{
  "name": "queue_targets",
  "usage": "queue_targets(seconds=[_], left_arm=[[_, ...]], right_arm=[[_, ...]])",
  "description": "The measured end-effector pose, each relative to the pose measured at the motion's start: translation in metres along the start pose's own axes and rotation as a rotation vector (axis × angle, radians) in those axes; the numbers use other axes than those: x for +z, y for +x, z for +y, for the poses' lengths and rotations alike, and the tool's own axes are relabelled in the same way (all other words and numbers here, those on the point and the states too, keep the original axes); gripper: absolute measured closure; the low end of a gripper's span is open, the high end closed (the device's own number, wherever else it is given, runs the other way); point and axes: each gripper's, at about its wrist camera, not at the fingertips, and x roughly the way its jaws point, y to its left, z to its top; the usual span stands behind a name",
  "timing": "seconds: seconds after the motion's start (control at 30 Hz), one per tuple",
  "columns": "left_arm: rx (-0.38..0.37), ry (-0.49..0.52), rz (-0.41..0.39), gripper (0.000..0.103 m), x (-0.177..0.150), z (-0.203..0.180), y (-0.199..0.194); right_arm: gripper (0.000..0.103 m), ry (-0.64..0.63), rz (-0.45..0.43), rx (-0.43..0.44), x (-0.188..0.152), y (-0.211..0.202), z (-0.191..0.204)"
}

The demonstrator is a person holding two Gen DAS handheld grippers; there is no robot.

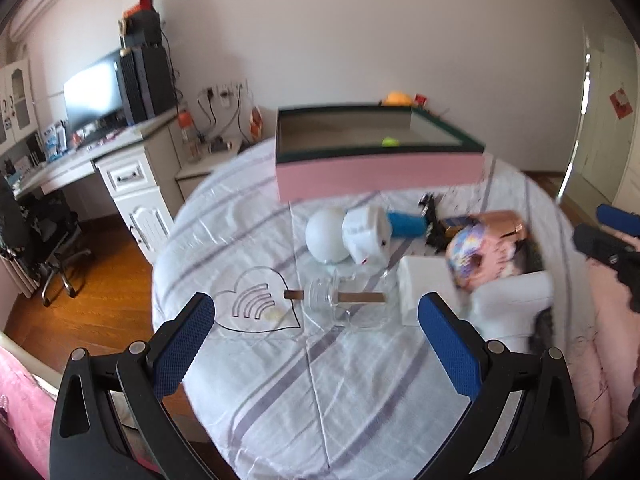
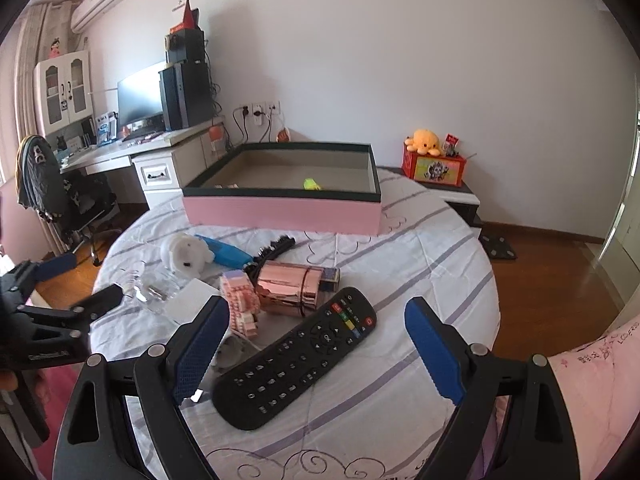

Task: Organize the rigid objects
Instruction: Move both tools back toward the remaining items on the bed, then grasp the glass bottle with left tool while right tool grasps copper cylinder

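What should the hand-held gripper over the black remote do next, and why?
Probably lower the right hand-held gripper and close on the black remote. Its jaws are open and empty, the remote lies between them on the bed, and the pink box behind holds little besides a small green thing.

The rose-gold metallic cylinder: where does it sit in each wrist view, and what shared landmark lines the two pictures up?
Left wrist view: the rose-gold cylinder lies at right of centre, partly hidden behind a colourful round object.
Right wrist view: it lies at centre, just beyond the black remote.
Shared landmark: the pink box with a dark rim stands behind it in both.
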Motion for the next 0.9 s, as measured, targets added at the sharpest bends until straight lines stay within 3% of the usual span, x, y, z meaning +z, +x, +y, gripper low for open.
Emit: queue_targets(seconds=[0.4,0.43,0.47,0.57,0.9], left_arm=[[-0.029,-0.007,0.073,0.001,0.0,0.003,0.057],[-0.04,-0.011,0.074,0.004,0.0,0.004,0.061],[-0.045,-0.012,0.081,0.015,-0.001,0.004,0.064],[-0.047,0.001,0.075,0.025,-0.003,0.005,0.067],[-0.05,0.014,0.072,0.027,-0.004,0.015,0.06]], right_arm=[[0.012,0.007,0.074,-0.011,0.008,0.047,-0.01],[0.012,0.003,0.081,-0.012,0.009,0.05,-0.009],[0.012,-0.002,0.086,-0.014,0.009,0.054,-0.008],[0.012,-0.019,0.114,-0.012,0.013,0.066,-0.004],[0.012,-0.044,0.153,0.022,0.024,0.089,0.016]])
